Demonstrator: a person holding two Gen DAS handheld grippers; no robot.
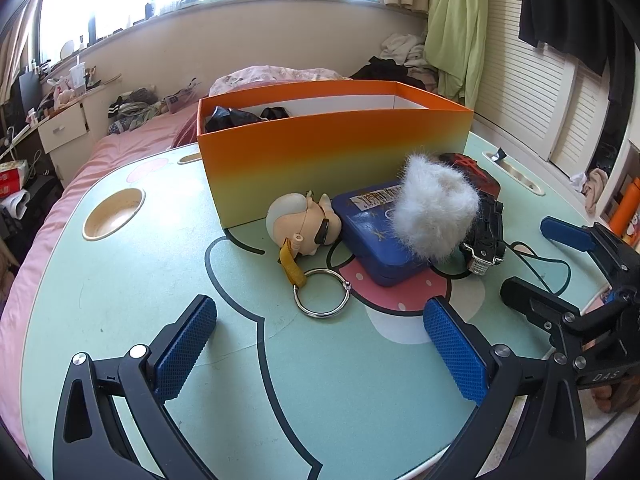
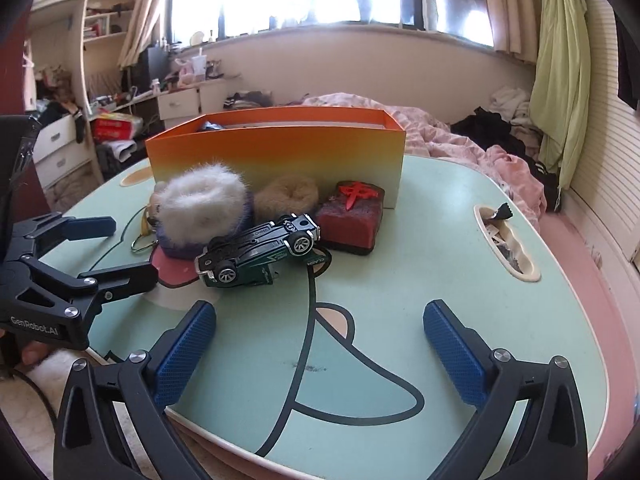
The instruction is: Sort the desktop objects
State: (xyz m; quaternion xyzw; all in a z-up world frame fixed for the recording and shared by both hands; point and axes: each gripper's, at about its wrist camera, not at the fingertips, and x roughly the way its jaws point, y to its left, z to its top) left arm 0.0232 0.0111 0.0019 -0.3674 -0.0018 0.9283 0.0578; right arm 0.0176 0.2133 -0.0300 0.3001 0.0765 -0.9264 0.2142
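Note:
An orange box [image 1: 332, 148] [image 2: 276, 152] stands at the back of the mint table, with dark items inside. In front of it lie a doll-head keychain [image 1: 304, 220], a blue tin [image 1: 372, 236], a white fluffy scrunchie [image 1: 432, 208] [image 2: 204, 200] on the tin, a beige scrunchie [image 2: 286, 196], a red block [image 2: 352, 216] and a black-green toy car [image 2: 256, 252] tipped on its side. My left gripper [image 1: 320, 348] [image 2: 108, 250] hovers open short of the keychain ring. My right gripper [image 2: 320, 350] [image 1: 548, 264] is open and empty, just short of the car.
The table [image 2: 420, 264] has a round cup recess [image 1: 114, 212] at its left and a slot [image 2: 508, 240] holding scraps at its right. A pink bed with strewn clothes surrounds it. Bare tabletop lies on the right side, in the right wrist view.

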